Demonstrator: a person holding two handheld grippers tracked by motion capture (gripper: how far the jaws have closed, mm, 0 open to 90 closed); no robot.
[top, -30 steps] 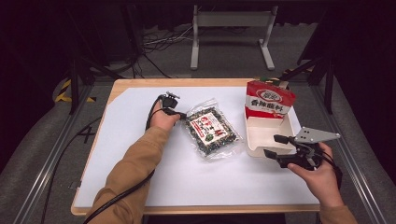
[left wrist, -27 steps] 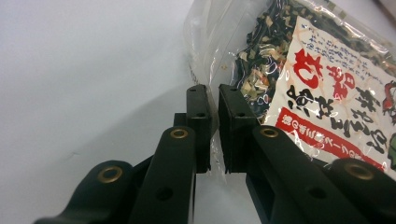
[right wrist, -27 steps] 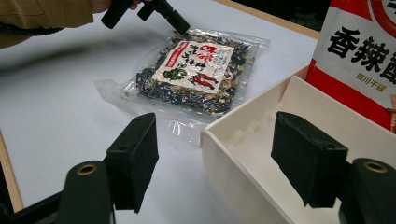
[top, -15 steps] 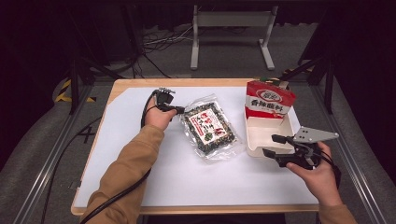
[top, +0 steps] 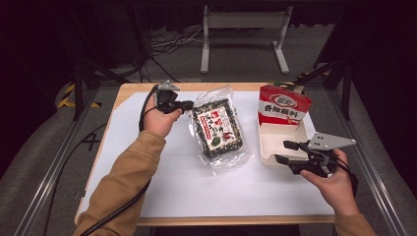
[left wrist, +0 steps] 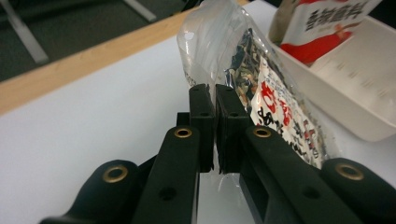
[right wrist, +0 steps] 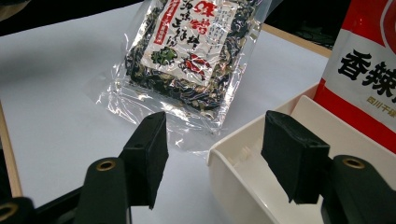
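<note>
Left tongs [left wrist: 215, 128] pinch the clear, dark-filled seaweed packet's [left wrist: 261, 93] edge; right tongs [right wrist: 215, 158] gape, narrowing.

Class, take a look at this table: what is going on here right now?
A person works at a table with a tool in each hand. The left tool is shut on the clear edge of a dried seaweed packet, lifting that side while the rest lies on the white surface. The right tool hangs beside the near corner of a white tray, one jaw over the tray's inside; its jaws have just been closing, with only the tray's corner between them. A red snack bag stands in the tray.
</note>
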